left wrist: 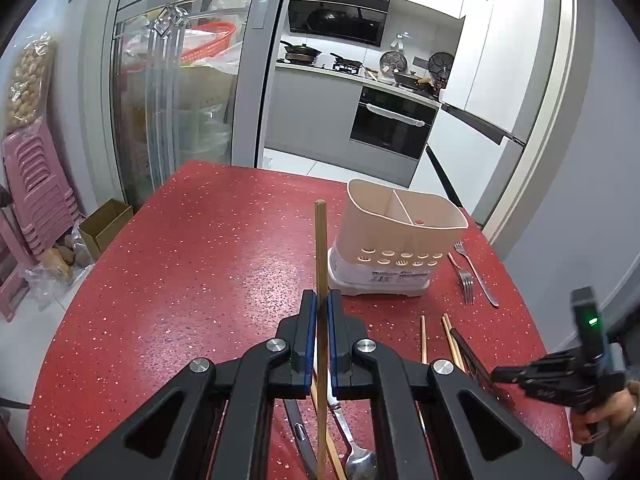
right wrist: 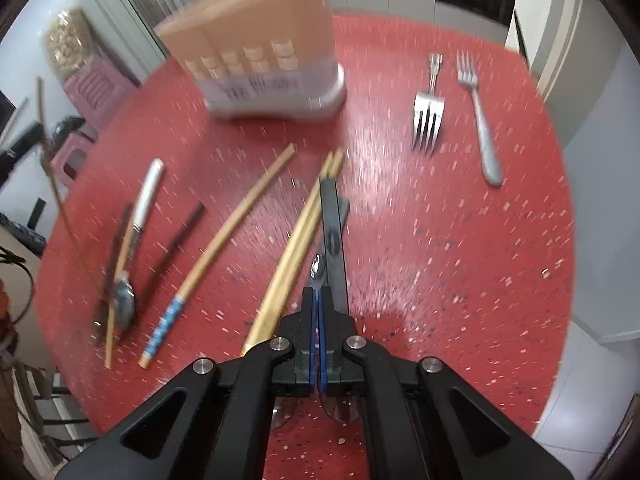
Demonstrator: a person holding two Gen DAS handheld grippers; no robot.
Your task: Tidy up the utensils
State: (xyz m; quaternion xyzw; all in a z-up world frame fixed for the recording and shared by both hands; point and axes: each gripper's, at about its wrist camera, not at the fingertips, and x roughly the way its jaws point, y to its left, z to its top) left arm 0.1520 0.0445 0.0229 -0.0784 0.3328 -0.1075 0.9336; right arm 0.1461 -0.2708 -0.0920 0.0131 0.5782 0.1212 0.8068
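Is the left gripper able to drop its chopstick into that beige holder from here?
Probably yes: the left gripper holds the chopstick upright beside the holder, whose top is open.

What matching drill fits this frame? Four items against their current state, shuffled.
Items:
1. raised chopstick
2. utensil holder
3. forks
4. white-handled spoon

States:
A. standing upright, both compartments empty
B. lying on the table, right of the holder
C. clamped between the fingers of the left gripper
D. lying on the table, crossed by a chopstick

Pairs: 1-C, 2-A, 3-B, 4-D
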